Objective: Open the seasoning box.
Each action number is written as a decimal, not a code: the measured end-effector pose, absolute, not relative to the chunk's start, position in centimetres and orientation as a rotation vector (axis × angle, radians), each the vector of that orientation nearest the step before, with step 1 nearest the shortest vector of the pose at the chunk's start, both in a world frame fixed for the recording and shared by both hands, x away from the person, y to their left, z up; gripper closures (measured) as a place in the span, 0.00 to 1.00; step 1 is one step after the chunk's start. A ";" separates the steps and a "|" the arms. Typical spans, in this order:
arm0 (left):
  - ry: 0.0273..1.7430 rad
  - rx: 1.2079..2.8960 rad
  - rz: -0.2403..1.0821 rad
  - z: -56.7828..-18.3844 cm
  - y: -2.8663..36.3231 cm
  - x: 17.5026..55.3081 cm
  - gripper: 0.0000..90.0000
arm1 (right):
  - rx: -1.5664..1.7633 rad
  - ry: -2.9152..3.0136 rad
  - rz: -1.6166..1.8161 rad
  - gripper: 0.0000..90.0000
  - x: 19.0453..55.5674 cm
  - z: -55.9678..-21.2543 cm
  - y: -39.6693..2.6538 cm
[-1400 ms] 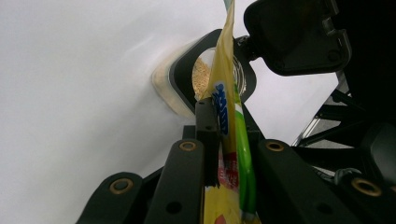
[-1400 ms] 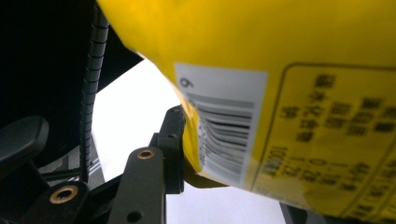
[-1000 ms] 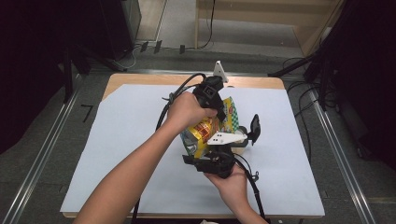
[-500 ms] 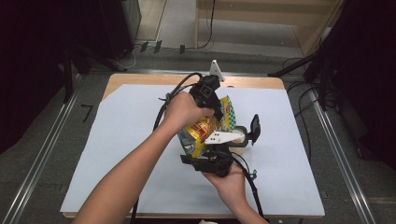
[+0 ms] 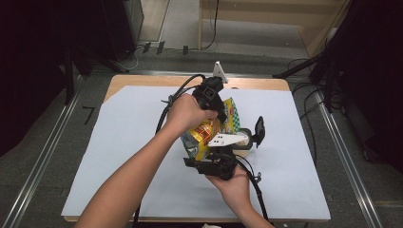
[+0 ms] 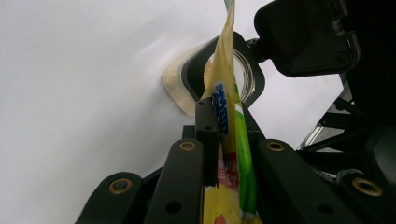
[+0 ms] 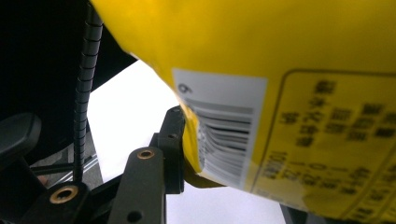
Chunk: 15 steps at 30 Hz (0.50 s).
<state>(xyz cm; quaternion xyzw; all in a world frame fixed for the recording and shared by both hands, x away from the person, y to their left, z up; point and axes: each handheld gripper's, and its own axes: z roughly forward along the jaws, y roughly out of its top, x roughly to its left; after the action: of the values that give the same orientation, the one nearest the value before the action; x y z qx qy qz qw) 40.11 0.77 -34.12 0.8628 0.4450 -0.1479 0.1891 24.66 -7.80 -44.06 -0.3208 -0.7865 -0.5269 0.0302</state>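
Glossy crinkled snack bag point(image 5: 209, 135) (yellow foil) pinched flat between both hand-held grippers

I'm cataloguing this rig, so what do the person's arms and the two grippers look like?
Both forearms are bare, no sleeves or gloves in view. Each gripper, left gripper and right gripper, is black, with flat linked jaws on brass-coloured pivots. A black cable trails from the left one, and a white three-cornered plate tops the right.
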 end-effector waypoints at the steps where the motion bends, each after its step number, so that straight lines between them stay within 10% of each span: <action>1: 1.250 2.427 -0.415 -34.1 0.8 40.1 0.95 | -0.990 -2.424 -1.623 0.71 24.6 -44.1 -7.8; 15: 1.248 2.416 -0.414 -34.3 0.8 40.1 0.94 | -0.985 -2.429 -1.623 0.71 24.7 -44.1 -7.8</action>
<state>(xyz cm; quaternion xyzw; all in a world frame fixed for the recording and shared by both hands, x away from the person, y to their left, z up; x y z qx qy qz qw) 40.10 0.82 -34.25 0.8616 0.4451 -0.1475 0.1945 24.66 -7.84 -44.10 -0.3195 -0.7875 -0.5263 0.0294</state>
